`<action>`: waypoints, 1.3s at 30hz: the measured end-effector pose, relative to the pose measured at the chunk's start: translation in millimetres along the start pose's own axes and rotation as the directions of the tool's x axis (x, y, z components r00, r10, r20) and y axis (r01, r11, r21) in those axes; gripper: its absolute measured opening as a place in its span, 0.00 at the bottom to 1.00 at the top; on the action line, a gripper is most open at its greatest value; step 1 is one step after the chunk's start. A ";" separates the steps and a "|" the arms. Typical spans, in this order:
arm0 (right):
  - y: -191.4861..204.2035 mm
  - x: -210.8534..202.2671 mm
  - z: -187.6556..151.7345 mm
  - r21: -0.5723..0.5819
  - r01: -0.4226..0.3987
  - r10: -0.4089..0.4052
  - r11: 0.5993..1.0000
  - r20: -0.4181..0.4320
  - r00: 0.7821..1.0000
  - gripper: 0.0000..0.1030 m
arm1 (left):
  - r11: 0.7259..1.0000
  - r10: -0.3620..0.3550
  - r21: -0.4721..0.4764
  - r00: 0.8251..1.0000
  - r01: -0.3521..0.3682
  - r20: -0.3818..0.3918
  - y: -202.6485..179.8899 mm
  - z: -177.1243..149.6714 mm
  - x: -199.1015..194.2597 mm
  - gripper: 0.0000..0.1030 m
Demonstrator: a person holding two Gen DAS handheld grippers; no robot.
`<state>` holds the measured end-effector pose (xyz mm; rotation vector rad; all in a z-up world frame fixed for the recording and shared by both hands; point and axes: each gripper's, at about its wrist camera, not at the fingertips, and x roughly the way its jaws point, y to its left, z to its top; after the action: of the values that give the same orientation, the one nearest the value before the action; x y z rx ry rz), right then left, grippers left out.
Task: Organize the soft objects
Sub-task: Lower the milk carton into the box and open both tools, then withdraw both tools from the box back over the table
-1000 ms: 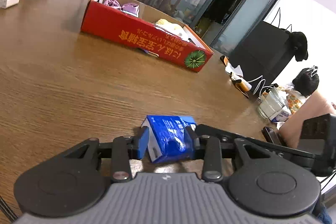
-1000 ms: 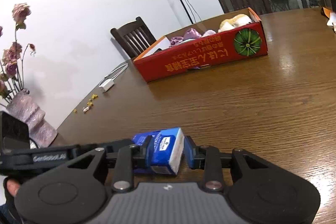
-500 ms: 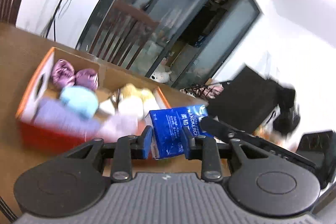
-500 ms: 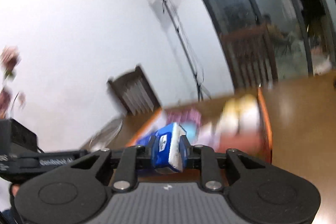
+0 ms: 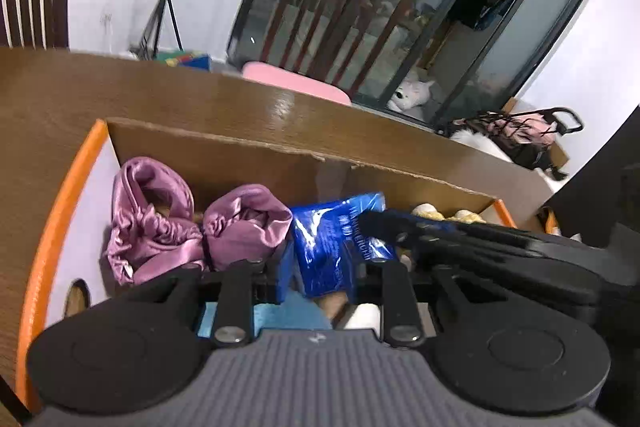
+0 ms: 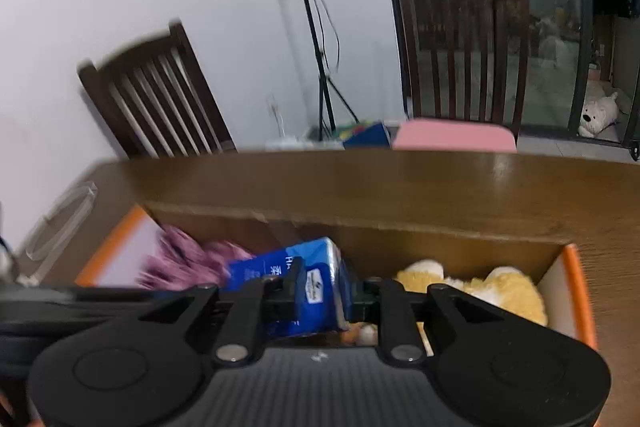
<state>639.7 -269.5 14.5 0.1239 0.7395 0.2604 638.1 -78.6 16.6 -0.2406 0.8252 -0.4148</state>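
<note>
Tissue pack (image 5: 334, 247), blue and glossy, sits pinched from both sides over the open box (image 5: 52, 227); I have it above the middle of the carton, not yet set down as far as I can tell. Sweeping left to right through the left wrist view: the orange rim and pale end wall of the box, then two bundles of purple satin cloth (image 5: 160, 223) lying against the far cardboard wall, then the pack itself, then a bit of the yellow plush toy (image 5: 440, 215) peeking behind my other tool. Something light blue (image 5: 280, 315) lies low in the box under the pack, too hidden to name.

My left gripper (image 5: 320, 277) has its jaws closed on the pack's near end. My right gripper (image 6: 322, 297) clamps the same pack across its short end, jaws tight on it; the plush (image 6: 504, 291) fills the right end of the box there, touching the orange end wall.

My read on progress: cloth and plush are already in, this pack is next to go in. What's left is lowering it into the gap between cloth and plush and letting go. Wooden tabletop (image 6: 400, 183) beyond the box shows no other soft things from here.
</note>
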 end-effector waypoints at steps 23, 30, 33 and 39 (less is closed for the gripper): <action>2.7 -135.3 8.4 -0.061 0.103 -0.098 0.993 0.083 0.992 0.51 | 0.989 0.089 0.115 0.993 -0.098 0.079 -46.0 -1.2 -125.2 0.52; -2.6 -244.2 -1.4 -0.051 0.148 -0.139 0.988 0.141 0.980 0.58 | 0.979 0.117 0.141 0.975 -0.145 0.189 -72.5 -14.5 -224.0 0.62; -9.0 -274.6 -17.3 -0.029 0.146 -0.139 0.989 0.161 0.977 0.60 | 0.974 0.121 0.163 0.969 -0.157 0.215 -84.4 -27.6 -251.5 0.66; -3.9 -325.2 -72.1 -0.035 0.207 -0.190 0.978 0.272 0.944 0.75 | 0.951 0.149 0.196 0.908 -0.241 0.392 -98.1 -91.8 -305.2 0.86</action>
<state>361.0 -362.0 171.9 0.0226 0.4697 0.0715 358.7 -34.3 193.2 -0.0057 0.4117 -0.2630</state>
